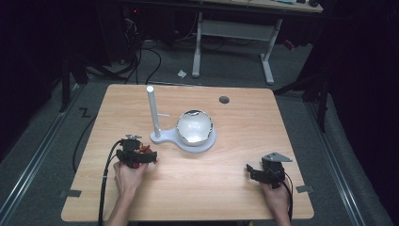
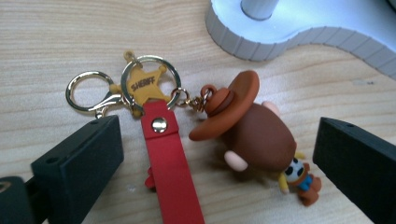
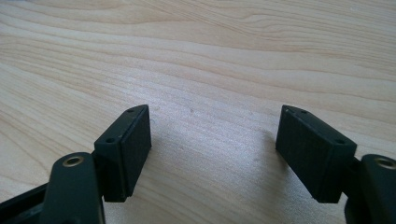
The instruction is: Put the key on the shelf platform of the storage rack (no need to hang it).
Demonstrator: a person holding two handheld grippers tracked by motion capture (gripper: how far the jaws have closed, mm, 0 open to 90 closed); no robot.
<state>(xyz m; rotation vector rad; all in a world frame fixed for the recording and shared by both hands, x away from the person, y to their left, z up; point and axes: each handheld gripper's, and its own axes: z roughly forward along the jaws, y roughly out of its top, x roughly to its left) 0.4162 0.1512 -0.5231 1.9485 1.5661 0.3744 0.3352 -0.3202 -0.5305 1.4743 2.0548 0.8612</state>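
The surface (image 1: 226, 174) is a light wooden tabletop with rounded corners and a plain grain, and a small dark round hole (image 1: 224, 100) sits near its far edge. Toward the far middle lies a white stand base (image 1: 165, 137), with a white post (image 1: 153, 110) rising upright from its left end and a shiny bowl (image 1: 194, 126) resting on its right end. Just in front of the base, at the near left, a keychain (image 2: 187, 135) lies flat on the wood: a red strap (image 2: 170, 168), a gold ring (image 2: 150, 84) around a star badge, a gold clasp (image 2: 86, 91) and a brown hatted figure (image 2: 254, 135).

Bright table (image 1: 235, 155), dark, perhaps underexposed surroundings.
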